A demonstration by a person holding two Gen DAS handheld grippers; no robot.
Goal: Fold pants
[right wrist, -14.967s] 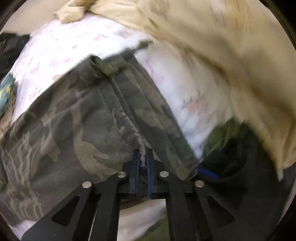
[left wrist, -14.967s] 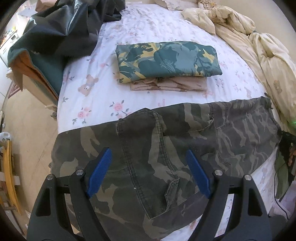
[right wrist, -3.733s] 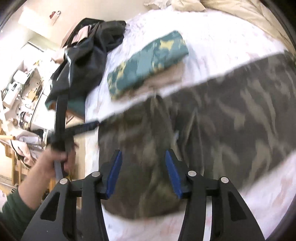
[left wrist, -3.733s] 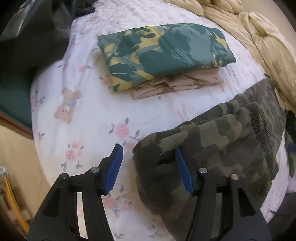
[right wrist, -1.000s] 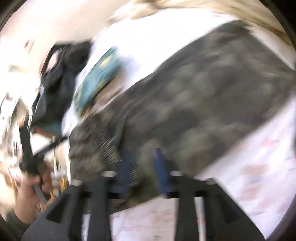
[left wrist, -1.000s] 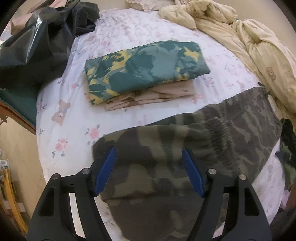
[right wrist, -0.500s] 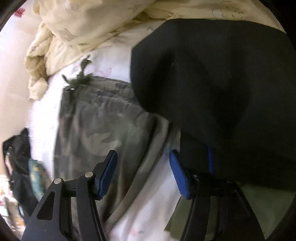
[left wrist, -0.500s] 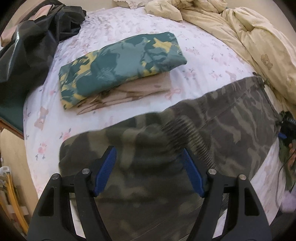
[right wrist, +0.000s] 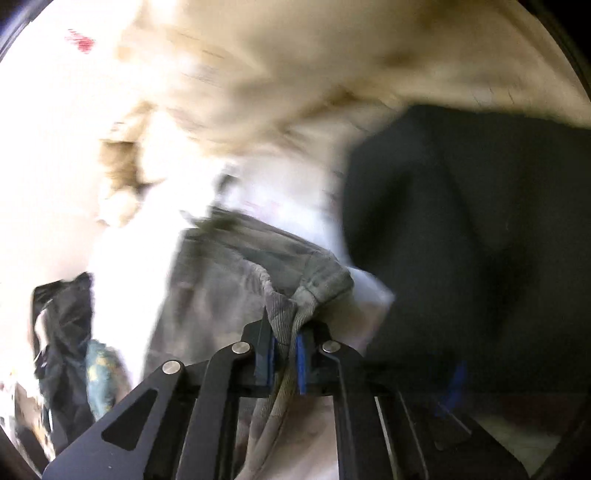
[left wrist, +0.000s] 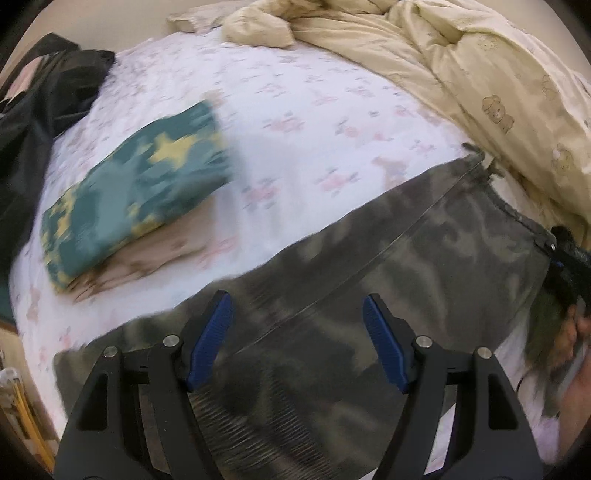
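A: Where do the camouflage pants (left wrist: 424, 258) lie?

B: Spread across the floral bedsheet (left wrist: 314, 122), on its near edge, nearer than the folded clothes stack (left wrist: 136, 184), with the cream duvet (left wrist: 498, 92) beyond.

A: And the grippers?

B: The left gripper (left wrist: 297, 332) hovers over the pants, jaws wide apart, pinching nothing. The right gripper (right wrist: 284, 354) is closing, its pads pressing a bunched fold of the pants' edge.

Bed under white floral-print sheet (left wrist: 325, 110); rumpled cream bear-print quilt (left wrist: 498, 92) at far side; pale wall (left wrist: 122, 22) behind; warm daylight.
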